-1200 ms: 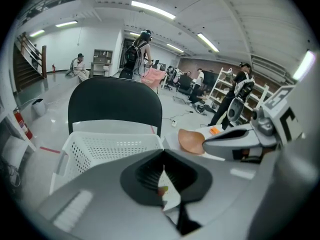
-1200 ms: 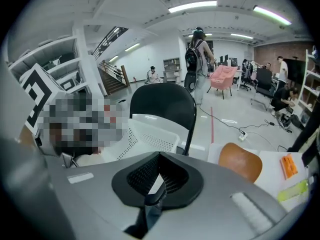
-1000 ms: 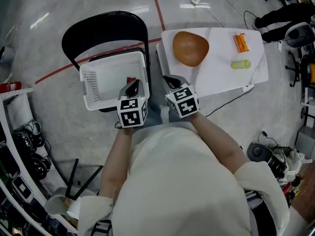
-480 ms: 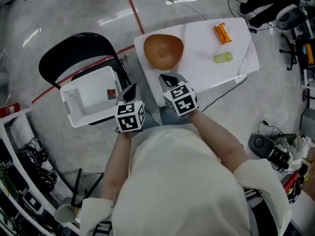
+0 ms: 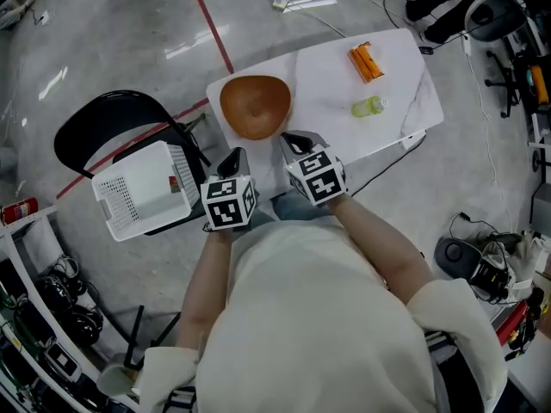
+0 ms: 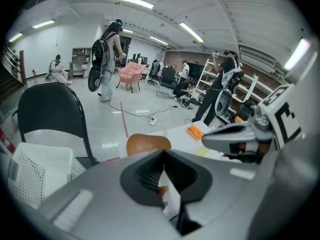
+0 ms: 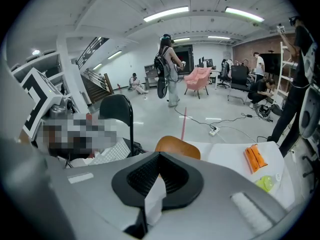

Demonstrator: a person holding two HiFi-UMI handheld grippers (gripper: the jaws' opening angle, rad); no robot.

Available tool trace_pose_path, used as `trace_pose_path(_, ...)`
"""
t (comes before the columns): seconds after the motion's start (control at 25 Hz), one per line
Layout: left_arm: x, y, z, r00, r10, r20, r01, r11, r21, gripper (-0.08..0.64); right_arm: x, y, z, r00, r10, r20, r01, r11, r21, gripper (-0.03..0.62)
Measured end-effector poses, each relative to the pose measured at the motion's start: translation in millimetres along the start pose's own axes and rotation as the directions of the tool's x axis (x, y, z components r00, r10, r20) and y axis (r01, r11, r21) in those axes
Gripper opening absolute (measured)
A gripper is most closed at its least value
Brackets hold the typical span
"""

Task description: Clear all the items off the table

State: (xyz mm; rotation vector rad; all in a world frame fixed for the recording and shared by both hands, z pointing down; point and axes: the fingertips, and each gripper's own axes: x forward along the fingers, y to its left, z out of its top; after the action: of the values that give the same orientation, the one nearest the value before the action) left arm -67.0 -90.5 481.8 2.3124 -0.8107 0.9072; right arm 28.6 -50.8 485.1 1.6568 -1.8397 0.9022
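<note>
Brown bowl [image 5: 255, 106] — untouched, beside right hand-held gripper [image 5: 295, 139]

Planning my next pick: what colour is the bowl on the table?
The bowl is orange-brown, clearest in the head view.

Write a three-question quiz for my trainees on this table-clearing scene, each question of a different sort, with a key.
1. True or false: the left gripper and the right gripper both have shut, empty jaws.
2. Which item on the table lies nearest the right gripper?
3. The white basket rests on: A the floor; B the black chair; C the table.

Key: 1 true; 2 the brown bowl; 3 B.
</note>
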Motion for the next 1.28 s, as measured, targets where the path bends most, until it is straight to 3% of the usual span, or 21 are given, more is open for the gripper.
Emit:
trace_pose_path(0.6,24,-77,23,0.997,-0.069,-0.017,0.070,0.992,0.101,0.009,-44,-60,-18,0.997,-0.073,0.037,0.070,0.994,0.086,-0.002)
trace_pose_path(1.0,20,-91,22,0.989,-0.146,-0.034,0.149,0.974,0.170,0.009,-63,-58,-27,0.984,-0.170,0.048,0.162,0.976,0.145,-0.002)
trace_pose_path(1.28,10,-100,11,0.972,-0.227,-0.061,0.235,0.946,0.225,0.009,-79,-40,-39,0.968,-0.246,0.049,0.231,0.951,0.206,-0.002)
